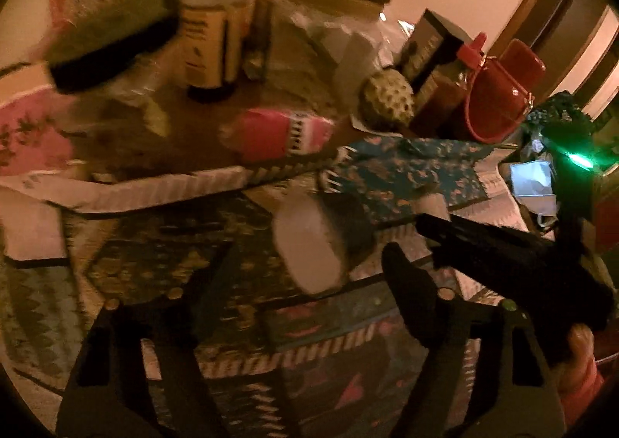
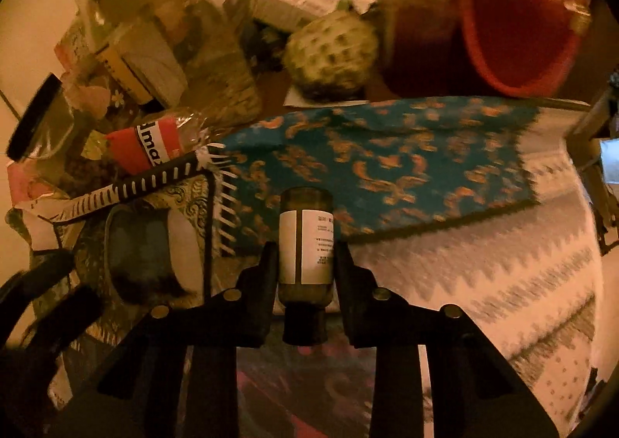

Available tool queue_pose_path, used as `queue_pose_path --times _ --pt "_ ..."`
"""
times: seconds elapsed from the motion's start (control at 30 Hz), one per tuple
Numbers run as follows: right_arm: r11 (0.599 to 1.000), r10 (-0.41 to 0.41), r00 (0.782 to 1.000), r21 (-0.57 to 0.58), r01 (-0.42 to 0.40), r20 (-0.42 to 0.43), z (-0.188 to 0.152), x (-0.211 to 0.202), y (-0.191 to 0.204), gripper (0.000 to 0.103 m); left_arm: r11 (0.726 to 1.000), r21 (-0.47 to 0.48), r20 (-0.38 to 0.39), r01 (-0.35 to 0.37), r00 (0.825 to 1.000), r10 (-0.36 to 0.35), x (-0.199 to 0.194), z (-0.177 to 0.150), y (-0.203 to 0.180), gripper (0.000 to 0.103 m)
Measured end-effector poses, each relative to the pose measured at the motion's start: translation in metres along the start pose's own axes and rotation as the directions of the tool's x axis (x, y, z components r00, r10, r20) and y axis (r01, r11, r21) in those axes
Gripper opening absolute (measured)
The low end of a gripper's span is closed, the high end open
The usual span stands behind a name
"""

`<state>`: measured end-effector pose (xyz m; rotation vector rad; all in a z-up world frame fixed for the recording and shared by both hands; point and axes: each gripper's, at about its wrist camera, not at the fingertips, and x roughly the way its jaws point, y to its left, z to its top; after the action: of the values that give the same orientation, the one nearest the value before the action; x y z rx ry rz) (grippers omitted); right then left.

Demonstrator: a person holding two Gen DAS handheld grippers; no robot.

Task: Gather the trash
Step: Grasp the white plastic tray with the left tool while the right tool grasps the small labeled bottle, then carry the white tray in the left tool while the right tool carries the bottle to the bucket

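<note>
My right gripper [image 2: 305, 248] is shut on a small dark glass bottle [image 2: 305, 244] with a white label, held cap toward the camera above the patterned cloths. My left gripper [image 1: 305, 279] is open and empty, its fingers spread wide over a white and dark cup [image 1: 317, 241] lying on its side; the cup also shows in the right wrist view [image 2: 154, 248]. The right gripper's black body [image 1: 514, 264] crosses the left wrist view at right. A red snack wrapper [image 1: 278, 134] lies on the table beyond, also in the right wrist view [image 2: 147, 146].
A red pitcher [image 2: 518, 24], a sauce bottle [image 2: 421, 12], a custard apple [image 2: 332, 51], a labelled bottle [image 1: 209, 43], boxes and plastic bags crowd the table's far side. A blue patterned cloth [image 2: 387, 163] lies in the middle. A door [image 1: 561, 12] is at far right.
</note>
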<state>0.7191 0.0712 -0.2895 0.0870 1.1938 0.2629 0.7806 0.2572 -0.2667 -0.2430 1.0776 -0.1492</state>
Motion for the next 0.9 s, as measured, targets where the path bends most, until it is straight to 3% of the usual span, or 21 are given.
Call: queue_pose_path --times 0.13,0.2,0.27,0.33,0.63,0.73,0.9 --pt "1.000 -0.006 0.999 0.011 0.005 0.038 -0.014 -0.029 -0.018 0.026 0.999 -0.032 -0.048 0.035 0.998 -0.036 0.018 0.004 -0.006 0.055" --pt "1.000 -0.007 0.998 0.016 0.006 0.055 -0.019 -0.042 -0.028 0.026 0.997 -0.052 -0.072 0.061 0.995 -0.064 0.025 0.005 -0.009 0.041" --pt "0.999 0.002 0.998 0.034 -0.005 0.070 -0.026 -0.059 -0.036 0.026 0.992 -0.072 -0.084 0.104 0.990 -0.110 0.028 0.005 -0.012 0.017" --pt "0.999 0.010 0.996 0.049 -0.015 0.089 -0.028 -0.070 -0.036 0.026 0.990 -0.074 -0.068 0.119 0.990 -0.124 0.024 0.002 -0.017 0.005" --pt "0.996 0.065 0.984 0.054 -0.075 0.165 -0.035 -0.113 -0.055 0.026 1.000 0.025 0.075 0.008 0.997 -0.010 -0.033 -0.020 -0.073 0.005" --pt "0.995 0.087 0.977 0.041 -0.096 0.197 -0.044 -0.136 -0.064 0.026 0.998 0.047 0.131 -0.035 0.991 0.028 -0.061 -0.031 -0.095 0.004" --pt "0.992 0.121 0.959 -0.014 -0.122 0.256 -0.065 -0.186 -0.081 0.026 0.998 0.042 0.223 -0.042 0.974 0.031 -0.113 -0.056 -0.132 0.004"
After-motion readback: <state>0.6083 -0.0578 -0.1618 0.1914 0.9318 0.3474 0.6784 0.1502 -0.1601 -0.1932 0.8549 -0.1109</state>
